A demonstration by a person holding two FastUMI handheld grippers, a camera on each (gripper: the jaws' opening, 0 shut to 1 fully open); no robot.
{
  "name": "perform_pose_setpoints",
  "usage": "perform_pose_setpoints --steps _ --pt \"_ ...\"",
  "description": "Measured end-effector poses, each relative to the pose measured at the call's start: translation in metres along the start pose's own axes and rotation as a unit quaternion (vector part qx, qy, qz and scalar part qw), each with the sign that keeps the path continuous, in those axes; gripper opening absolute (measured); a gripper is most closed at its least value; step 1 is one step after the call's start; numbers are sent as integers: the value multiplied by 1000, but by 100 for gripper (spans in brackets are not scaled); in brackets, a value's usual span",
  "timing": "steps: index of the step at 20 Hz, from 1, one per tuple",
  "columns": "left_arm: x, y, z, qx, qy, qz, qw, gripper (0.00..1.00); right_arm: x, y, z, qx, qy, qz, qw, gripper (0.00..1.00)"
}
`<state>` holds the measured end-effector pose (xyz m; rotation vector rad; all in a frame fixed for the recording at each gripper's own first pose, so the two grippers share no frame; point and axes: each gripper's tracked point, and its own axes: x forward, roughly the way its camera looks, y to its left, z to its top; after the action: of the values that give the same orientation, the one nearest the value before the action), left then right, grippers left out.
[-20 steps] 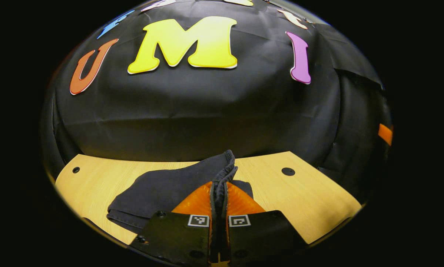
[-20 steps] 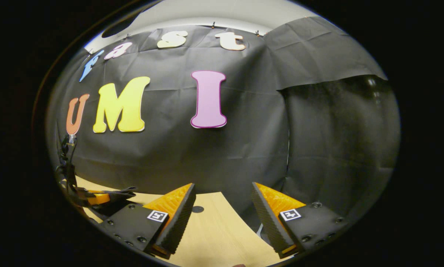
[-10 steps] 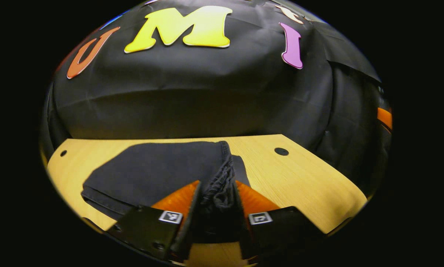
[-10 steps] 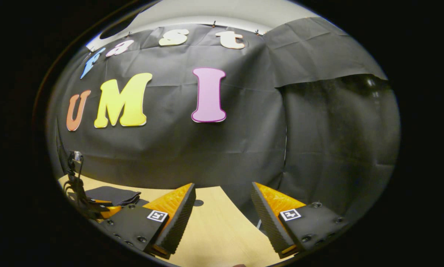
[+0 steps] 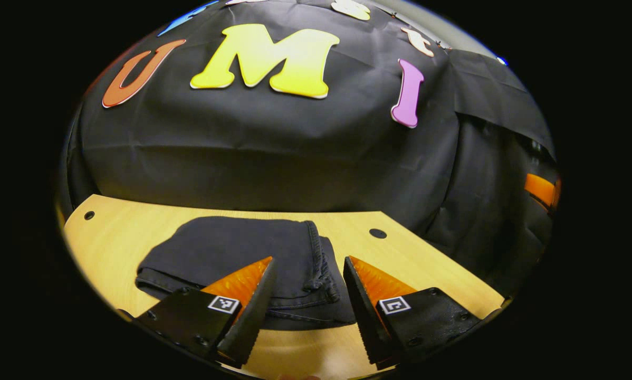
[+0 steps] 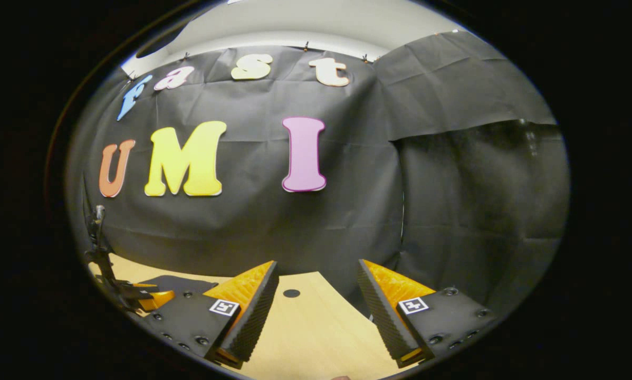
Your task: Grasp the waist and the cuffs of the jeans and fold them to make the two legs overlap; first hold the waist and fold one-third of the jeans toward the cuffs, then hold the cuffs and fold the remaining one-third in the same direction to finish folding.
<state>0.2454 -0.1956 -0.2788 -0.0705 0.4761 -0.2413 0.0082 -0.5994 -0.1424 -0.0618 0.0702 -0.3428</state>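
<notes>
Dark denim jeans (image 5: pixel 242 253) lie folded in a compact stack on the pale wooden desk (image 5: pixel 427 264), the hemmed cuff edge running down the stack's right side. We see our left gripper (image 5: pixel 306 295) with its fingers spread apart, one on each side of that edge, clamping nothing. Our right gripper (image 6: pixel 316 301) hangs over bare desk (image 6: pixel 305 332), fingers apart and empty, the jeans (image 6: pixel 173 283) off to its left.

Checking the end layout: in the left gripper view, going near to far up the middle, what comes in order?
Left gripper, fingers apart → bare strip of wooden table → folded dark jeans lying flat → small round hole in the table → black cloth wall.
</notes>
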Motion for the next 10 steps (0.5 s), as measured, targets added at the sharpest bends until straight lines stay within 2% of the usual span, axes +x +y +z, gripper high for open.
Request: perform_pose_setpoints --steps 1,4,5,6,10 --pt "-16 5 12 4 -8 -2 1000 84 -10 9 7 0 -1 5 1000 90" --pt "-74 24 52 4 -37 3 999 84 -37 36 34 14 -12 22 1000 90" --pt "-96 33 66 0 -47 8 999 96 -47 43 45 21 -14 27 999 90" --pt "-117 43 81 -3 -57 13 998 84 -59 50 58 25 -23 30 999 90" --pt "-205 77 129 -3 -94 43 995 84 -106 73 106 21 -57 39 997 91"
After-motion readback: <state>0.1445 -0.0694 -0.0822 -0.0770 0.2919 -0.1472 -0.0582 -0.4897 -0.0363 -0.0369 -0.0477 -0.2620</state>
